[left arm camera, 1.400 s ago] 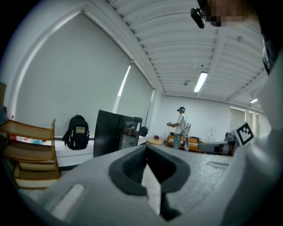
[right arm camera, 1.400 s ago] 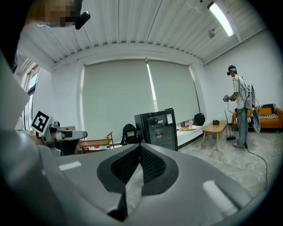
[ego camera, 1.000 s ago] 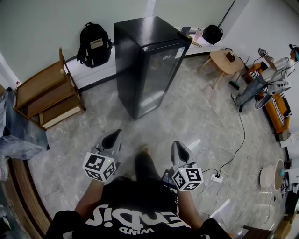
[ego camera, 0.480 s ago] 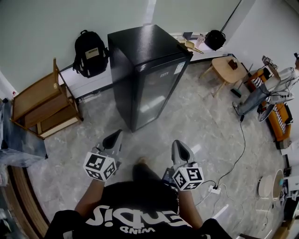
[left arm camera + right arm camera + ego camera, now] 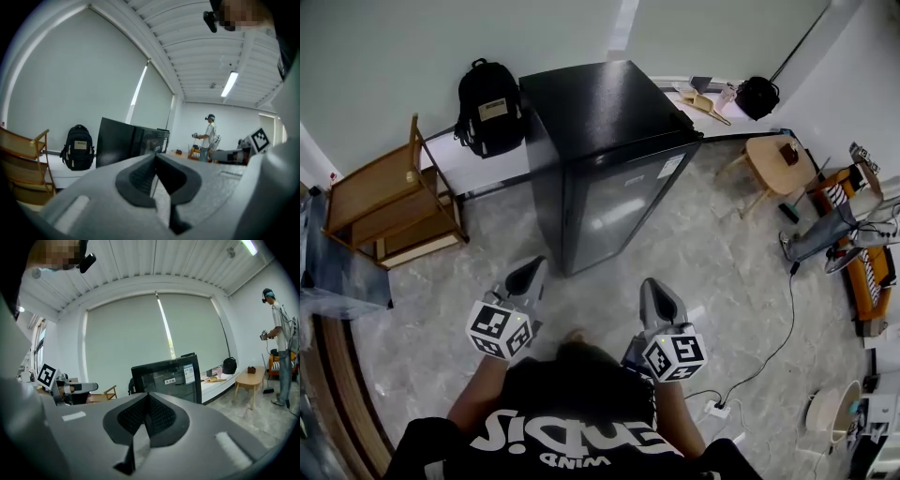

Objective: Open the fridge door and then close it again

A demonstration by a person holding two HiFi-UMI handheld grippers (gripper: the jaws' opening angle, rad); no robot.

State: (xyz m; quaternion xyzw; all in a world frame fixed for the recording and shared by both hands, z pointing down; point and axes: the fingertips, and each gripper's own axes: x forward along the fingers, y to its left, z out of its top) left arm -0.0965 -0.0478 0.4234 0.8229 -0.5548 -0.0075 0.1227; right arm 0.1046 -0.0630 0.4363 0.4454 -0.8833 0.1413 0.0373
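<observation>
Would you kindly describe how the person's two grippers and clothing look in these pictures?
Both the left gripper and the right gripper are light grey shells that narrow toward the tips, with dark ribbed pads inside. Each carries a white cube printed with black square markers. The person wears a black shirt with white lettering.

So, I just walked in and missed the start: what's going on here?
A person holds a gripper in each hand, facing the black fridge. The left gripper and right gripper are both shut and empty, short of the fridge. Its glass door is closed, and neither gripper touches it.
</observation>
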